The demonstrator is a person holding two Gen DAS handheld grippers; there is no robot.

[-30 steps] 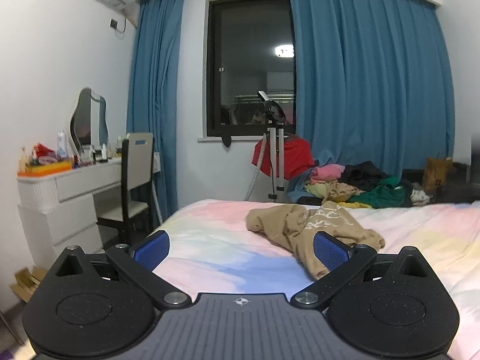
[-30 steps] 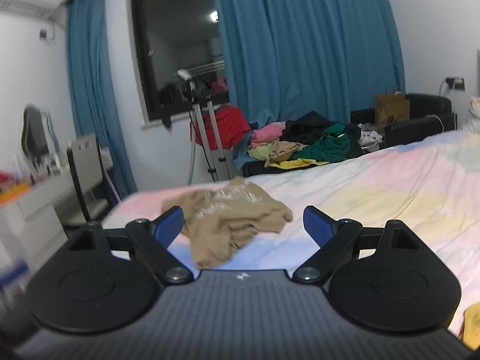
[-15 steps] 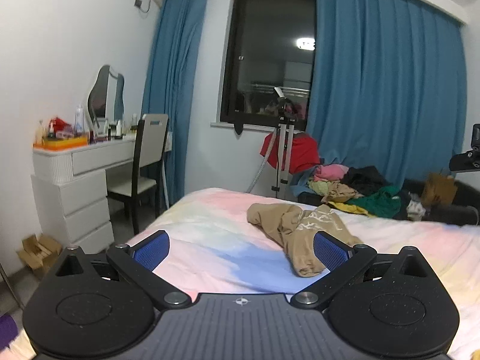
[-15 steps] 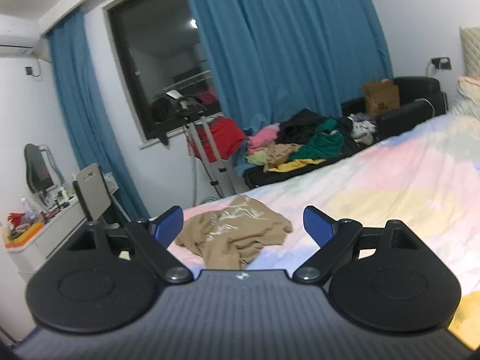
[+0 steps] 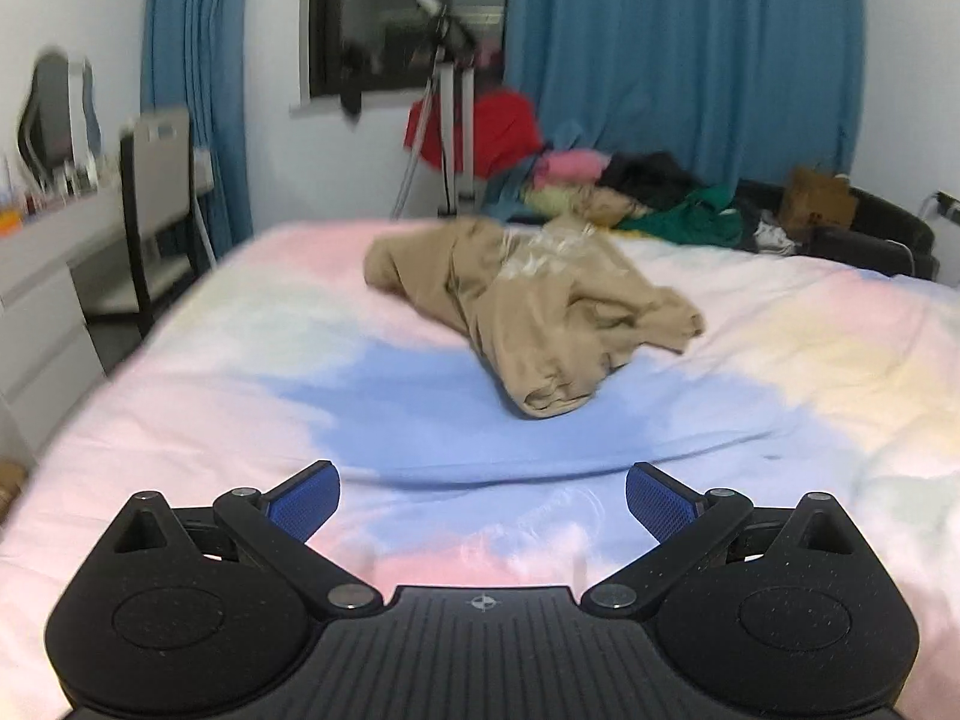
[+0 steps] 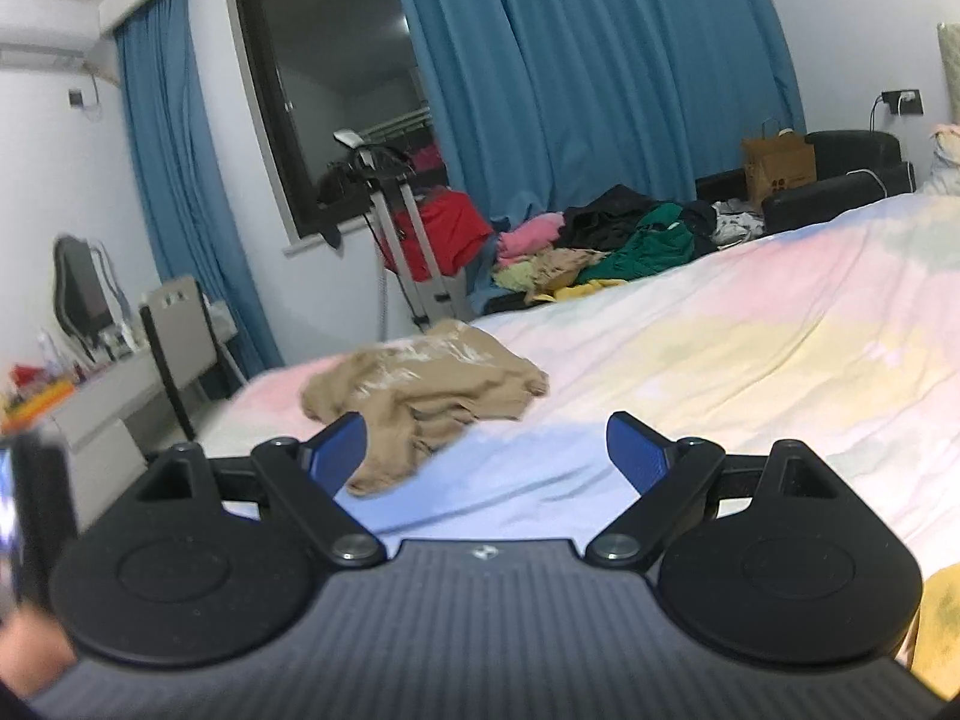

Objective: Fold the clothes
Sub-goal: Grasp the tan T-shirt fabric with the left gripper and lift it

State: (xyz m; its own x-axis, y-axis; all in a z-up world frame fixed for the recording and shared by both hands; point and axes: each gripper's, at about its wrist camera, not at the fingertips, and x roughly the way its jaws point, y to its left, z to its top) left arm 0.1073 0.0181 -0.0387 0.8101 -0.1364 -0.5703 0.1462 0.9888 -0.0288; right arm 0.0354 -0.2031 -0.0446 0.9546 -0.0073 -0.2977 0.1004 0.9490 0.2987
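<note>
Tan knit, soft and limp, the sweatshirt (image 5: 528,312) lies crumpled on the pastel bed cover (image 5: 240,396), well ahead of both tools. The left gripper (image 5: 483,501) and right gripper (image 6: 485,450) hang spread wide, holding nothing. It should drape and sag when lifted; the nearest rolled hem looks the best edge to pinch.
</note>
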